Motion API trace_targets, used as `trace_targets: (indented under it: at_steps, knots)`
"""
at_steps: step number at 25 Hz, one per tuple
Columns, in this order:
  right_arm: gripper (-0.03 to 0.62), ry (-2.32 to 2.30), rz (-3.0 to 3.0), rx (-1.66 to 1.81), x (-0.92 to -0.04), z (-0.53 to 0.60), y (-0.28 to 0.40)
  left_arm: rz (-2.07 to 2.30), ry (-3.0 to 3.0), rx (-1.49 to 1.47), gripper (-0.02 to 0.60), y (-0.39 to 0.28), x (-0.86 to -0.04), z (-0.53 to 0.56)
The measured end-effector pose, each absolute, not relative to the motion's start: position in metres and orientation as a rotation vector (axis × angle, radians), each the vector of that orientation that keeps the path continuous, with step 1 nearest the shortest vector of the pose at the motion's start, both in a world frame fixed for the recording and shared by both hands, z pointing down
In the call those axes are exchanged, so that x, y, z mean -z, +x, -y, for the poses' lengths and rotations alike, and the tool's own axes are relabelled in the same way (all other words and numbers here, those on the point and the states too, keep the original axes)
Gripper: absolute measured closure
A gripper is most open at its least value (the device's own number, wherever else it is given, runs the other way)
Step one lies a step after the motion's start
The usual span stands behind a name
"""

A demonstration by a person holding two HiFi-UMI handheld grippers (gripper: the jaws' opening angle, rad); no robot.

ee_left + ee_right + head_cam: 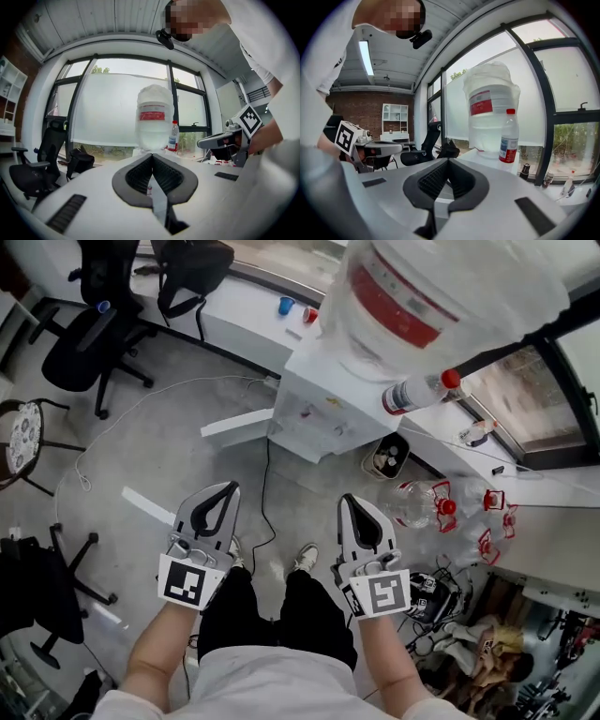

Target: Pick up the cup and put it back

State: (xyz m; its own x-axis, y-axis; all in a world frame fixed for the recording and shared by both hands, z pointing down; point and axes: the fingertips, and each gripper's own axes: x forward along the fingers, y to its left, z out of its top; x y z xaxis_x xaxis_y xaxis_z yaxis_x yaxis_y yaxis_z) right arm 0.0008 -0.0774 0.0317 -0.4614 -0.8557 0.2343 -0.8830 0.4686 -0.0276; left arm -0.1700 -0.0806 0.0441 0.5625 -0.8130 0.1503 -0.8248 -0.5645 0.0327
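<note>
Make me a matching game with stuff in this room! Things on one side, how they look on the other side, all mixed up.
Things:
1 jug
2 bottle
3 chair
4 stool

Looks:
A black, on wheels
B patterned round seat
C huge, red band
D small, red cap

Pairs: 1-C, 2-D, 3-A, 4-B

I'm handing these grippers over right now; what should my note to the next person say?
Left gripper: shut, empty.
Right gripper: shut, empty.
Both are short of the water dispenser, touching nothing.
A blue cup and a red cup stand on the white counter beyond it.
Done: nothing visible; no cup lifted.
Left: pick up the cup, put it back.
</note>
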Motion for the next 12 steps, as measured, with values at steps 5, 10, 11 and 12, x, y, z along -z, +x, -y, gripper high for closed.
trace_targets:
  at_steps: [5, 10, 11, 12]
  knots:
    - [0.576, 1.439, 2.608, -0.134, -0.111, 0.107, -0.005, 1.373, 2.751, -0.171, 0.558, -0.139, -0.147, 0.114]
    - [0.576, 1.356, 2.565, -0.076, -0.245, 0.120, 0.006, 1.359, 2.702, -0.102, 0.558, -0.117, -0.278, 0.135]
    - [0.576, 1.348, 2.560, -0.073, -0.269, 0.123, 0.008, 1.355, 2.692, -0.098, 0.558, -0.115, -0.301, 0.139]
    - [0.576, 1.343, 2.558, -0.070, -0.292, 0.128, 0.010, 1.348, 2.697, -0.108, 0.558, -0.112, -0.322, 0.142]
